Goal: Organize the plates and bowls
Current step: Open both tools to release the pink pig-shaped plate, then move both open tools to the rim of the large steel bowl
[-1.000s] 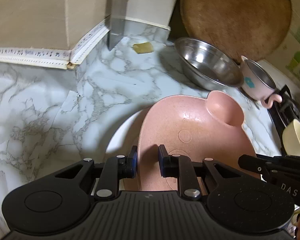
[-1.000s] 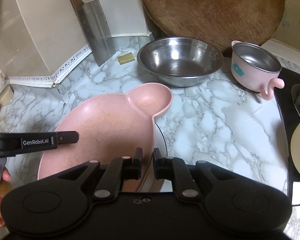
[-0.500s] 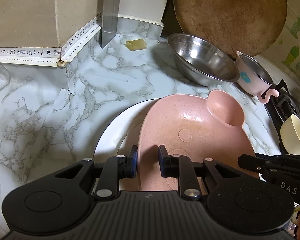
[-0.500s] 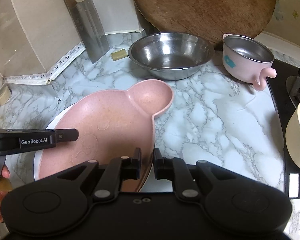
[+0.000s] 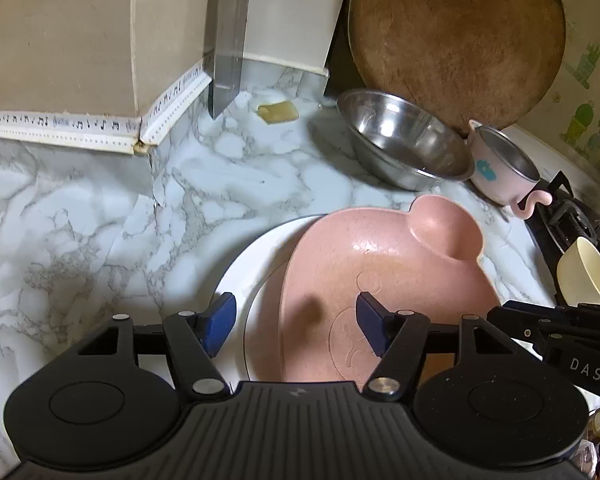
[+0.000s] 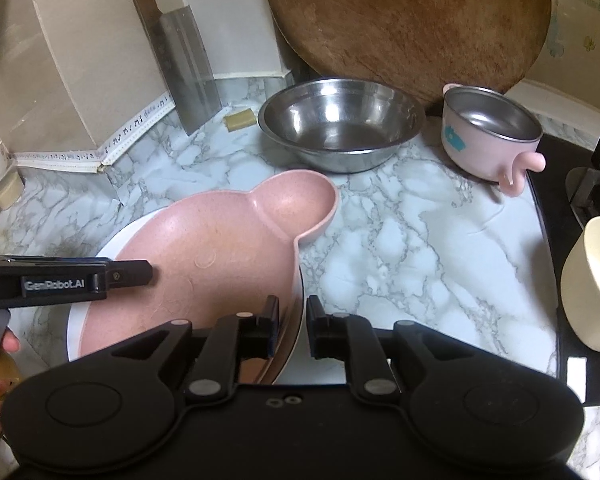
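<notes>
Around pink plate (image 5: 380,280), left claw (image 5: 296,320) newly open

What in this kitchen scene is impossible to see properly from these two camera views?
- White plate: mostly hidden under the pink plate in both views.
- Pink plate's near edge: hidden behind the gripper bodies.
- Cream cup: cut off by the right edge in the right view.
- Cleaver: handle cut off by the top edge in the left view.
</notes>
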Tool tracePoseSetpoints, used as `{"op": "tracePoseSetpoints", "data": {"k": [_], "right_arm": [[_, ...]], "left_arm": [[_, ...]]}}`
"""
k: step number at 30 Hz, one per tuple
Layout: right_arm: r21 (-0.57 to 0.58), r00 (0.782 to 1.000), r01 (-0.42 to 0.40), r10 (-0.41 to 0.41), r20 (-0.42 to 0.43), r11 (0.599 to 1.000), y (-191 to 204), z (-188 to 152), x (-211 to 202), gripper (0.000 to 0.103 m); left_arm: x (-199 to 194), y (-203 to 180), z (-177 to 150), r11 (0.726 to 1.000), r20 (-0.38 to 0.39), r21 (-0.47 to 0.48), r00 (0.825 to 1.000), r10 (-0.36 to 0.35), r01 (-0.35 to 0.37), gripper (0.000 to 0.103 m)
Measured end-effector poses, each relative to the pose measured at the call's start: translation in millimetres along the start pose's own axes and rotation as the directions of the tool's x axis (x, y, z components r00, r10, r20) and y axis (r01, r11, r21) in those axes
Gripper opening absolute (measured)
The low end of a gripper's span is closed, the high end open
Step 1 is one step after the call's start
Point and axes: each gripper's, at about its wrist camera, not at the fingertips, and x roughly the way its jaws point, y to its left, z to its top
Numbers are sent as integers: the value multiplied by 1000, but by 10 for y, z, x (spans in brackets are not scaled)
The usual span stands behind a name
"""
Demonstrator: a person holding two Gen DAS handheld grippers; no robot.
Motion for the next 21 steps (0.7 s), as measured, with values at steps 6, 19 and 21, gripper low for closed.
{"op": "tracePoseSetpoints", "data": {"k": [6, 19, 21], "right_arm": [[-22, 999, -16, 17, 41, 1000, 21, -5, -165, 15], [-29, 987, -59, 63, 150, 998, 61, 49, -563, 41], [-21, 983, -61, 63, 171, 998, 48, 57, -629, 63]], "left_arm": [[-145, -60, 7, 999, 30, 40, 1000, 8, -9, 66], [-542, -268, -20, 992, 115, 125, 993, -19, 4, 74], [-600, -314, -8, 990, 129, 140, 991, -29, 11, 74]]}}
